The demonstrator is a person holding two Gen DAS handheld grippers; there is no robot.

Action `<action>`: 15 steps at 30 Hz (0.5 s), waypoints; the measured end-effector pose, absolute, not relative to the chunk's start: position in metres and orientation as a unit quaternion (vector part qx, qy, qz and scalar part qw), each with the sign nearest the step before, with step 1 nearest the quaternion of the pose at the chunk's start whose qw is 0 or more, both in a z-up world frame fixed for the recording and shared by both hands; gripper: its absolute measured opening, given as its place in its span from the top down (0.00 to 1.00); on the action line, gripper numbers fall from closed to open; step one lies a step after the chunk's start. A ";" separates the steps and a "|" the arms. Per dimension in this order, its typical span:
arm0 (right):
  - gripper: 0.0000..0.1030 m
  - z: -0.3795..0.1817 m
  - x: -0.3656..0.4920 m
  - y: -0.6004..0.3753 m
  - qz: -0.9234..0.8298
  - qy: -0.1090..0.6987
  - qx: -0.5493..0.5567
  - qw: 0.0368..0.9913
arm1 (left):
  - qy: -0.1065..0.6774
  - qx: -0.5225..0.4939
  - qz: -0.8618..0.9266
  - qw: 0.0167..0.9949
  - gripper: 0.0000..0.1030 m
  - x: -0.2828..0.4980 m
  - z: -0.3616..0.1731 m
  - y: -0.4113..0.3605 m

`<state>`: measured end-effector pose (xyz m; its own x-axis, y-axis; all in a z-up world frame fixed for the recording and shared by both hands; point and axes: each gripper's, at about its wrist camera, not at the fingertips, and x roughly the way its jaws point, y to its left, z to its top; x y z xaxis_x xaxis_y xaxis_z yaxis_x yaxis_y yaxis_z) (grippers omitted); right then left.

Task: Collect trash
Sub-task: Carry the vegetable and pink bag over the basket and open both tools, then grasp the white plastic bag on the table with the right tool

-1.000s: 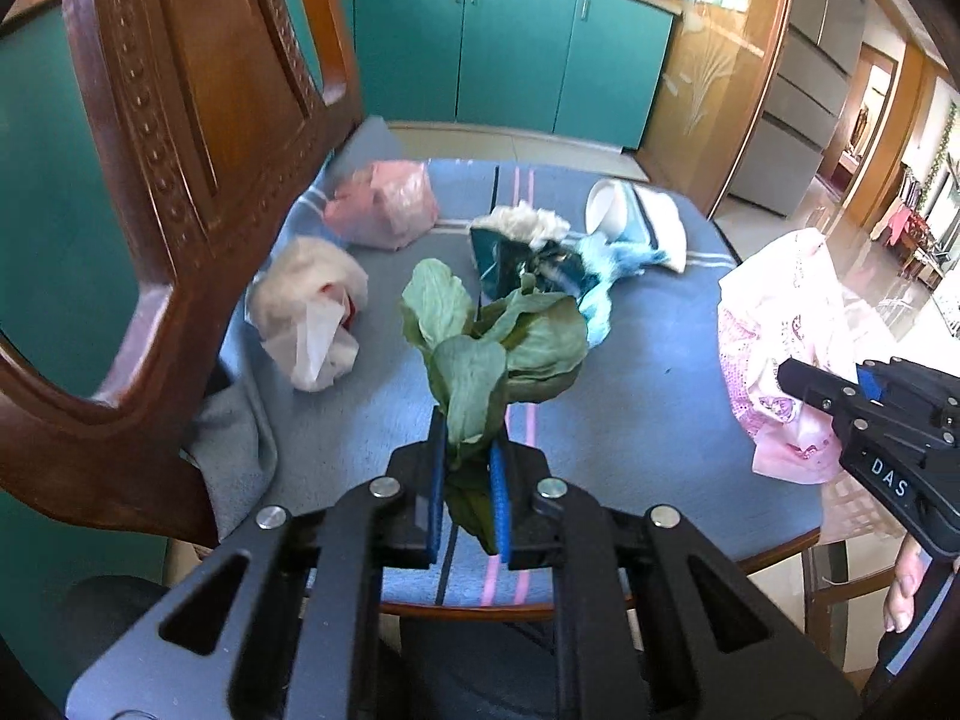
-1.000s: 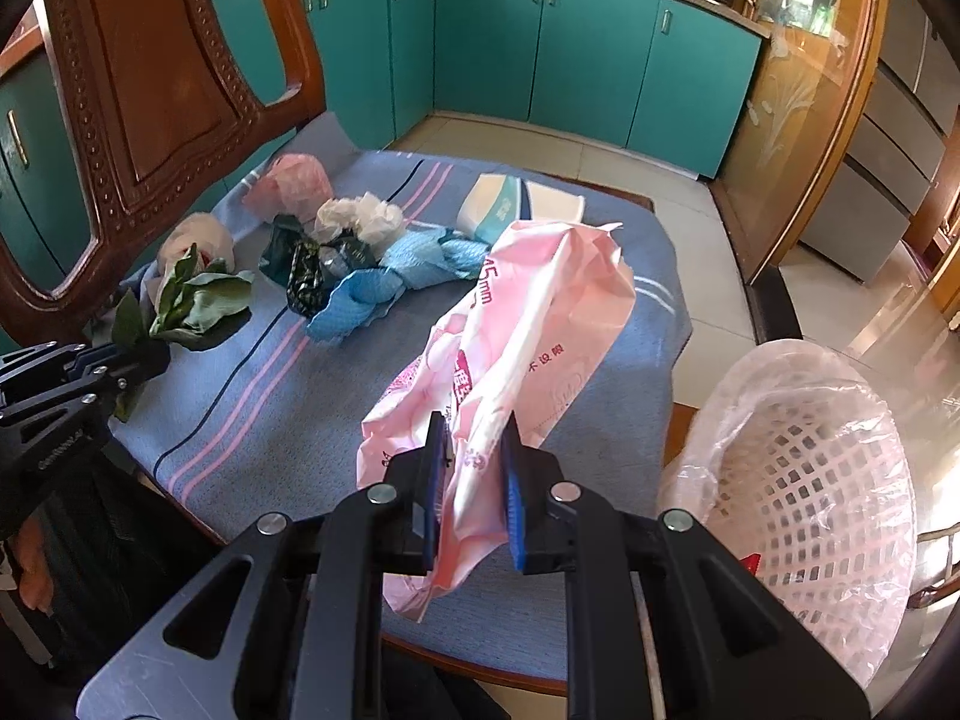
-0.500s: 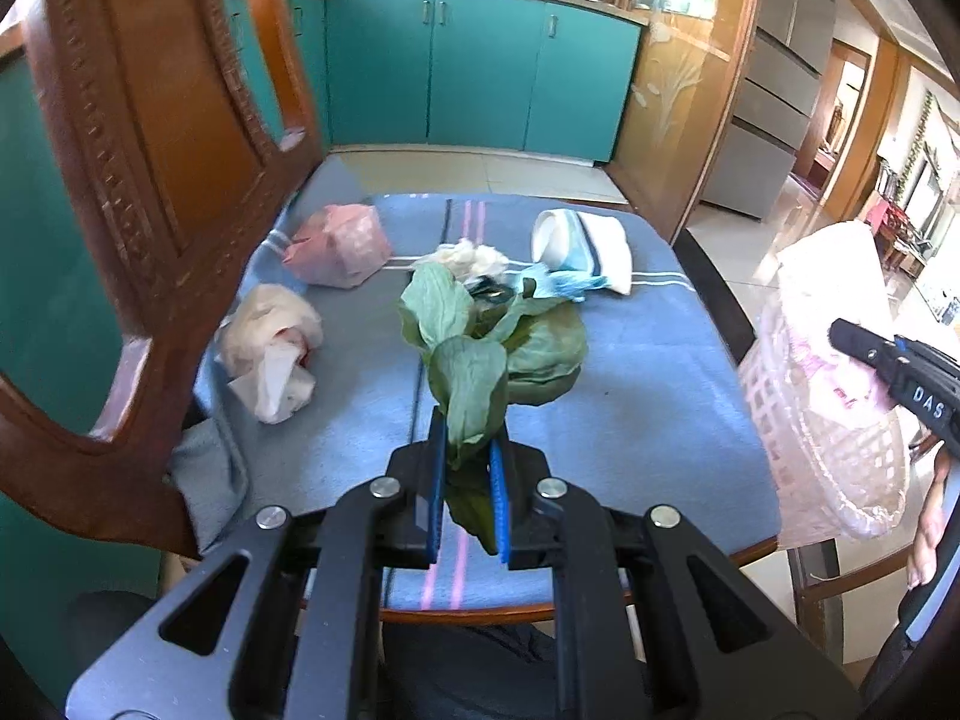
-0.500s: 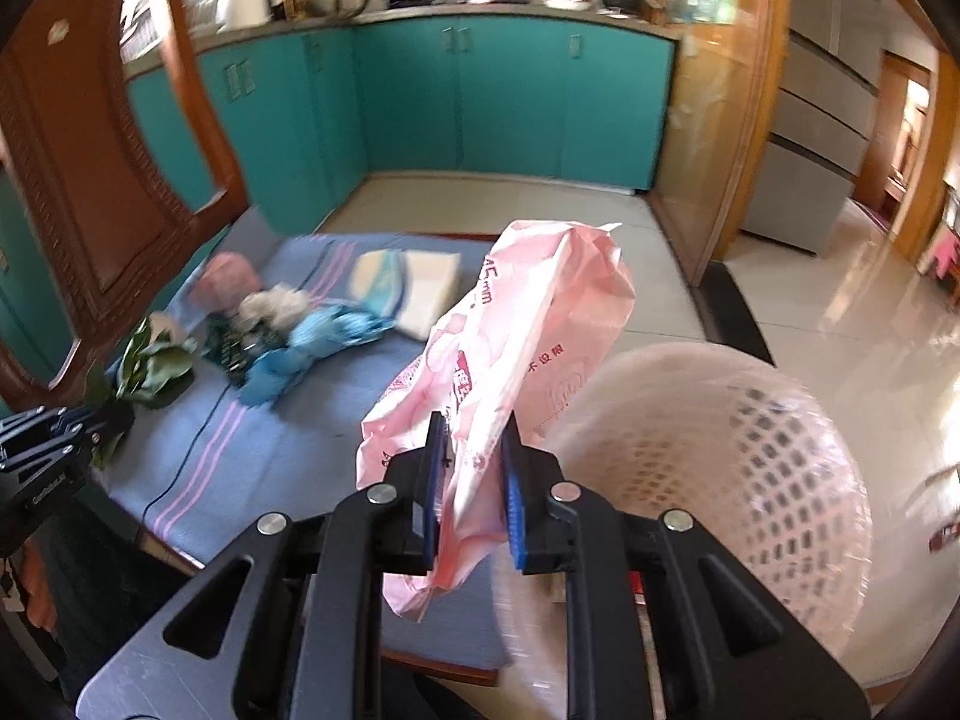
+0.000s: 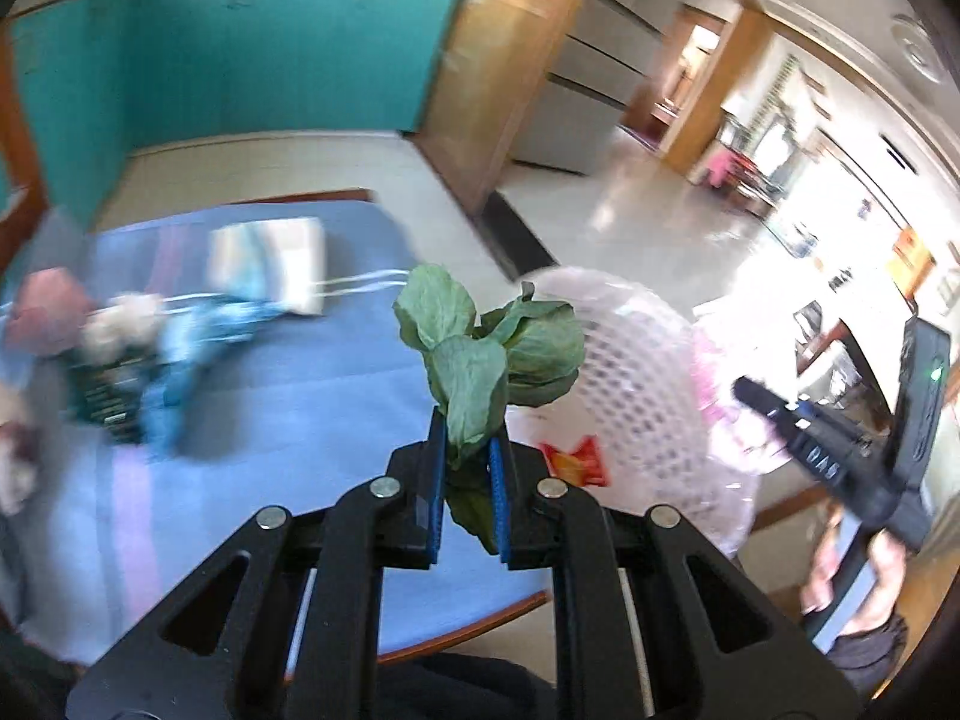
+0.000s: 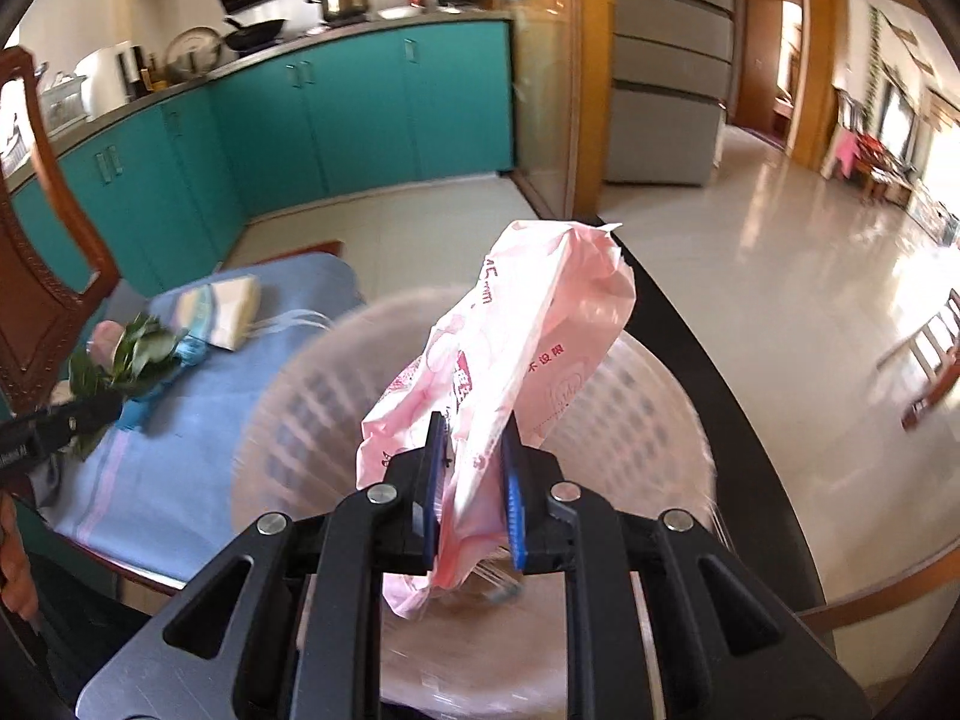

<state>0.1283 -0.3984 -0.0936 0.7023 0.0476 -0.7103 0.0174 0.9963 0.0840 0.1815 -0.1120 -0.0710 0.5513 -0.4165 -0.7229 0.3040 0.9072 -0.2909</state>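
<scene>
My left gripper (image 5: 469,495) is shut on a bunch of wilted green leaves (image 5: 489,348), held above the table's right edge close to the pink mesh waste basket (image 5: 636,384). A red wrapper (image 5: 576,462) lies inside the basket. My right gripper (image 6: 474,483) is shut on a crumpled pink plastic bag (image 6: 516,342) and hangs over the basket (image 6: 630,420). In the right wrist view the left gripper (image 6: 66,420) shows at the far left with the leaves (image 6: 126,354). More trash (image 5: 138,348), blurred, lies on the blue tablecloth (image 5: 288,408).
A folded white and blue packet (image 5: 270,264) lies at the table's far side. A carved wooden chair back (image 6: 36,276) stands at the left. Teal cabinets (image 6: 360,102) line the far wall. Pale tiled floor (image 6: 780,276) stretches to the right.
Both grippers have swung right, away from the table's middle, toward the basket. The pink bag now hangs over the basket and the leaves are near its rim. Both grips are unchanged.
</scene>
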 end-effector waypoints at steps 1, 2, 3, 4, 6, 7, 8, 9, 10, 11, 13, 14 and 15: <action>0.83 -0.098 0.126 -0.406 0.003 0.390 0.047 0.920 | 0.430 -0.061 -0.216 0.874 0.86 0.184 -0.072 -0.125; 0.83 -0.102 0.124 -0.412 -0.001 0.394 0.052 0.918 | 0.433 -0.053 -0.227 0.871 0.86 0.186 -0.075 -0.140; 0.83 -0.106 0.123 -0.417 -0.004 0.398 0.055 0.916 | 0.436 -0.043 -0.233 0.868 0.86 0.188 -0.078 -0.152; 0.83 -0.108 0.123 -0.420 -0.005 0.400 0.057 0.915 | 0.440 -0.035 -0.239 0.865 0.86 0.190 -0.081 -0.164; 0.83 -0.113 0.123 -0.425 -0.004 0.406 0.059 0.912 | 0.451 -0.024 -0.252 0.856 0.86 0.193 -0.089 -0.184; 0.83 -0.114 0.124 -0.426 -0.002 0.408 0.057 0.911 | 0.457 -0.019 -0.259 0.851 0.85 0.194 -0.092 -0.192; 0.82 -0.116 0.124 -0.425 0.002 0.410 0.053 0.911 | 0.461 -0.017 -0.264 0.847 0.82 0.193 -0.096 -0.200; 0.82 -0.117 0.124 -0.424 0.002 0.411 0.050 0.910 | 0.462 -0.018 -0.267 0.845 0.68 0.193 -0.097 -0.205; 0.77 -0.118 0.124 -0.423 0.002 0.412 0.044 0.910 | 0.461 -0.018 -0.266 0.846 0.53 0.191 -0.097 -0.207; 0.76 -0.119 0.125 -0.422 0.002 0.412 0.040 0.910 | 0.456 -0.017 -0.260 0.851 0.51 0.190 -0.097 -0.206; 0.64 -0.122 0.127 -0.419 0.003 0.414 0.035 0.909 | 0.451 -0.011 -0.247 0.857 0.51 0.190 -0.096 -0.203; 0.59 -0.123 0.128 -0.418 0.002 0.415 0.034 0.909 | 0.450 -0.010 -0.238 0.861 0.50 0.189 -0.096 -0.200; 0.48 -0.124 0.129 -0.417 0.000 0.415 0.032 0.909 | 0.448 -0.011 -0.228 0.865 0.49 0.189 -0.096 -0.191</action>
<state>0.1285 -0.4165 -0.1237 0.6555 0.0266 -0.7547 0.0265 0.9980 0.0582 0.1895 -0.1914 -0.0959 0.4954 -0.4044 -0.7688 0.3843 0.8957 -0.2236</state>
